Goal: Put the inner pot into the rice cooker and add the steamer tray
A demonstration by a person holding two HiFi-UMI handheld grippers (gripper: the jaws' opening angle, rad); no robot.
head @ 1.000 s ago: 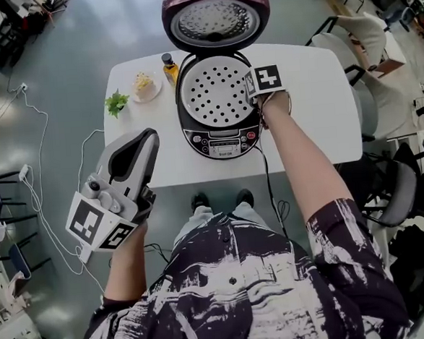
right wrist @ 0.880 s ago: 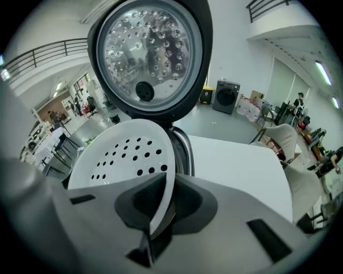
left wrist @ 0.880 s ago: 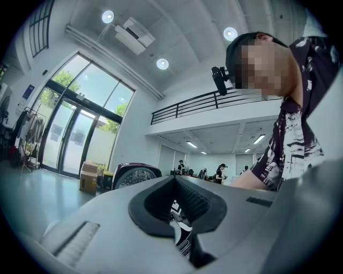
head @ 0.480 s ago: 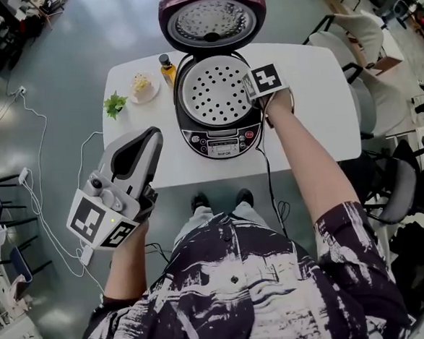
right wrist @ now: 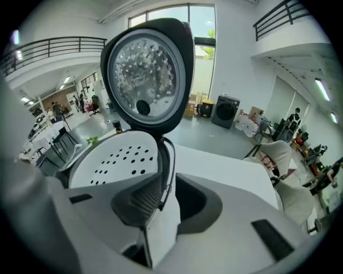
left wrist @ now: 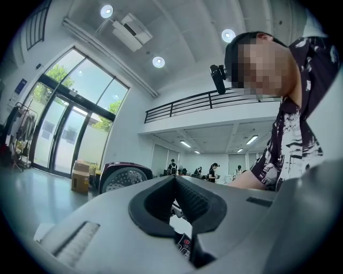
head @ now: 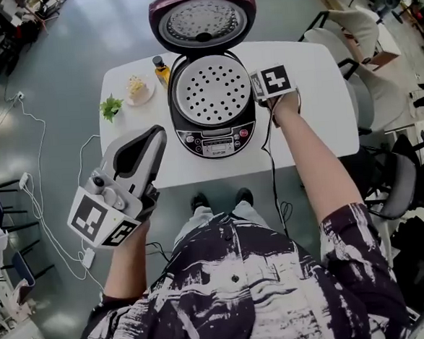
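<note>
R hand-held gripper [right wrist: 167, 187] now lifts clear of tray [head: 210, 89], jaws slightly spread, closing, empty; L hand-held gripper [left wrist: 174, 182] pressed together. Task prob. done.

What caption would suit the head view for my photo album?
Perforated steamer tray seated in the open rice cooker on a white table.

maroon rice cooker lid [head: 202, 21], white perforated steamer tray [head: 211, 90], white table [head: 317, 114], black-and-white shirt [head: 242, 293]
</note>
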